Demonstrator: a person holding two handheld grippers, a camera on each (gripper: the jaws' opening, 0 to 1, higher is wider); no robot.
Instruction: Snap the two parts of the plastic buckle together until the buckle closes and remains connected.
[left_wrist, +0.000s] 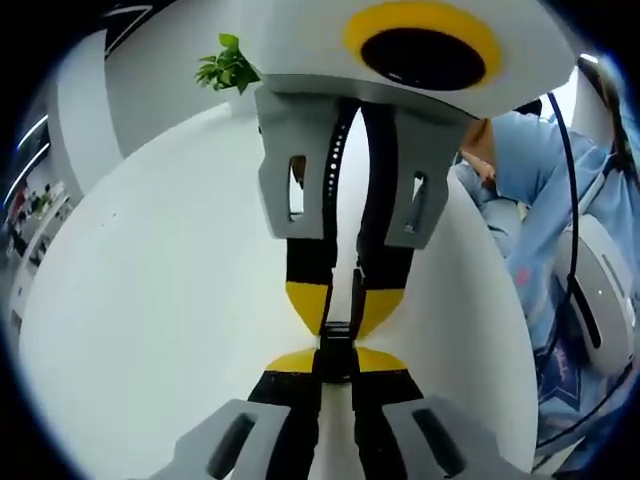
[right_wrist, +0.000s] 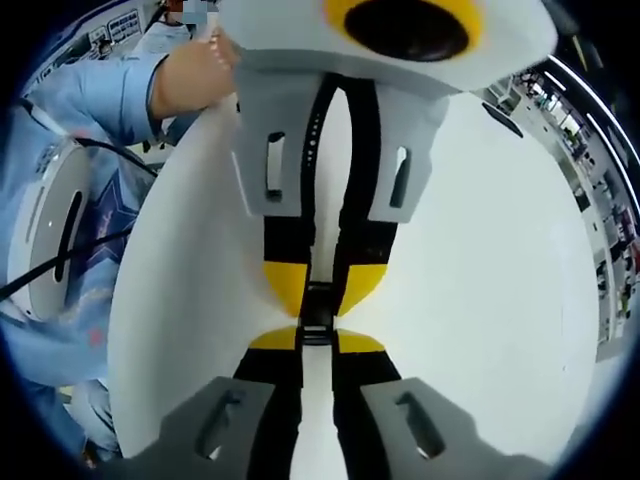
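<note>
The white tabletop (left_wrist: 150, 300) is the biggest thing here, spreading under both grippers in the 2 views. At the right side of the left gripper view, and at the left side of the right gripper view, a person in a light blue sleeve (right_wrist: 90, 100) is near its edge, and a small green plant (left_wrist: 226, 66) is at the upper left of the left gripper view.

The 2 grippers face each other tip to tip. In the left gripper view the left gripper (left_wrist: 338, 372) rises from the bottom centre and the right gripper (left_wrist: 340, 300) comes down from the top. The black buckle (left_wrist: 338, 345) sits in the centre of the frame, between the yellow tips. In the right gripper view it is the same picture mirrored, with the buckle (right_wrist: 316, 315) again in the centre.

Each gripper is clenched on one end of the buckle. The 2 parts look pressed together, but I cannot tell if the latch has really clicked, because the yellow tips cover the joint.

I think the danger is this: if the 2 halves are a little tilted to each other, the prongs may jam and not lock. Then, when one gripper lets go, the parts can separate, or the small buckle can slip out and fall onto the tabletop.
</note>
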